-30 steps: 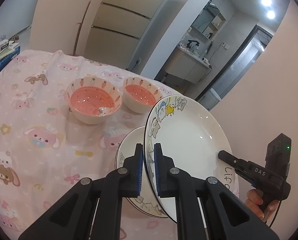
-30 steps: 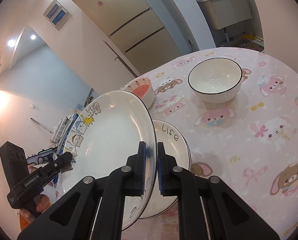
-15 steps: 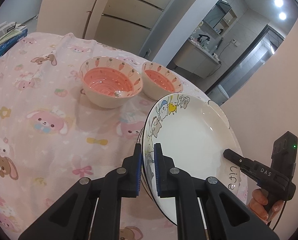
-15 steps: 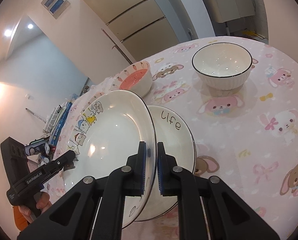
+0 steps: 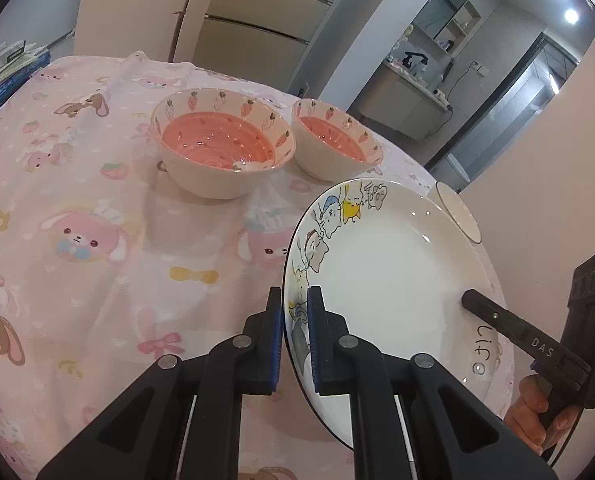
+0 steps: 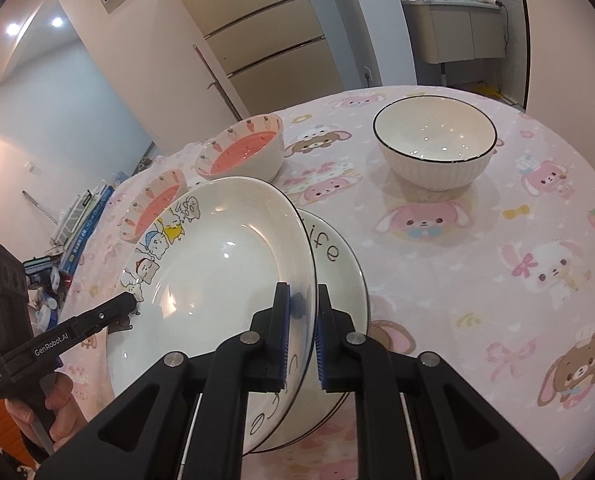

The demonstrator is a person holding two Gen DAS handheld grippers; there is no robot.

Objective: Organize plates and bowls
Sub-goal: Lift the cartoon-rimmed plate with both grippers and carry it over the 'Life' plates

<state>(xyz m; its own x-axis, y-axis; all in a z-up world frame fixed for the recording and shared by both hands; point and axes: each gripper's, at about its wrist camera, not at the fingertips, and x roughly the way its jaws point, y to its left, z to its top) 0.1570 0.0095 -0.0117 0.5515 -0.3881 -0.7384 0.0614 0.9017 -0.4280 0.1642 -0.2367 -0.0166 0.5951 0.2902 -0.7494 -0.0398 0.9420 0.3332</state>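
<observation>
A white plate with cartoon animals on its rim (image 5: 381, 280) (image 6: 217, 272) is held tilted between both grippers. My left gripper (image 5: 295, 300) is shut on its near-left rim. My right gripper (image 6: 302, 296) is shut on the opposite rim. Each wrist view shows the other gripper (image 5: 467, 295) (image 6: 127, 302) clamped across the plate. A second plate lettered "life" (image 6: 337, 264) lies on the table directly under it; whether the two touch I cannot tell. Two pink carrot bowls (image 5: 221, 148) (image 5: 337, 140) stand behind, and a white bowl (image 6: 435, 144) at the far right.
A pink cartoon tablecloth (image 5: 77, 240) covers the round table. Books (image 5: 1, 72) are stacked at the far left edge. A person's hand (image 5: 537, 412) grips the right tool's handle. Cabinets and a doorway lie beyond the table.
Both grippers have lowered the cartoon plate toward the "life" plate, and its tilt has flattened. In the left wrist view the lower plate is now hidden behind it.
</observation>
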